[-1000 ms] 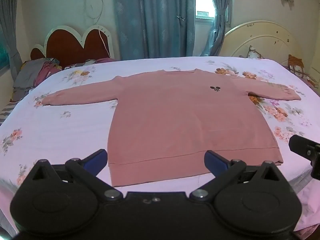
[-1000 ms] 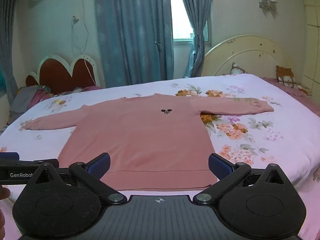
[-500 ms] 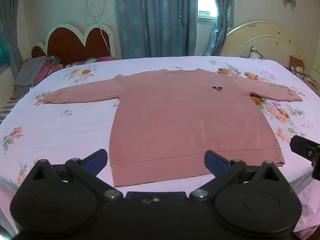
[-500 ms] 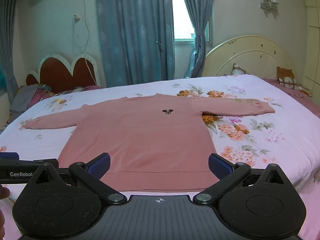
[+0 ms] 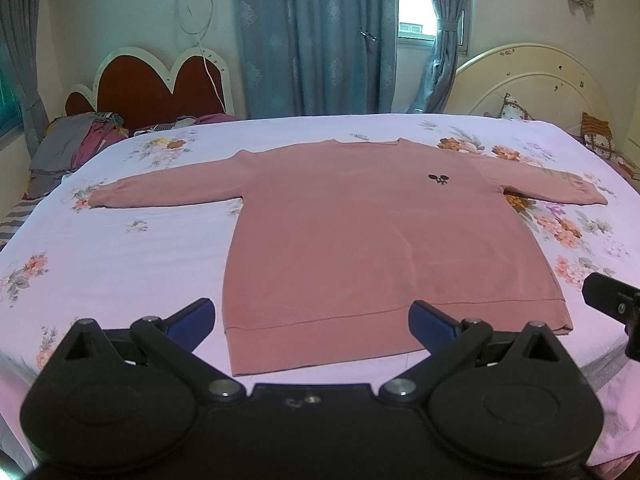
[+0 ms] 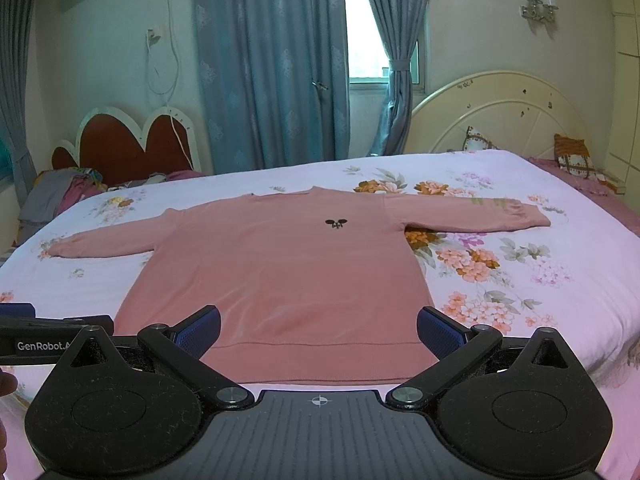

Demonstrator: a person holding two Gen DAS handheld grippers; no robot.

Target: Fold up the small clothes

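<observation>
A pink long-sleeved sweatshirt (image 5: 360,232) lies flat on the bed, front up, both sleeves spread out, hem toward me. It has a small black logo (image 5: 438,178) on the chest. It also shows in the right wrist view (image 6: 288,276). My left gripper (image 5: 312,318) is open and empty, above the hem's left part. My right gripper (image 6: 318,326) is open and empty, above the hem's right part. Neither touches the cloth.
The bed has a white floral sheet (image 5: 120,256). A pile of clothes (image 5: 76,144) lies at the far left by a red headboard (image 5: 160,88). A cream headboard (image 6: 504,116) with pillows stands at the right. The other gripper shows at each view's edge (image 5: 612,304).
Both views have tilted up and drawn back a little, so the sweatshirt sits slightly lower in frame. The grippers stay open and the sweatshirt has not moved.
</observation>
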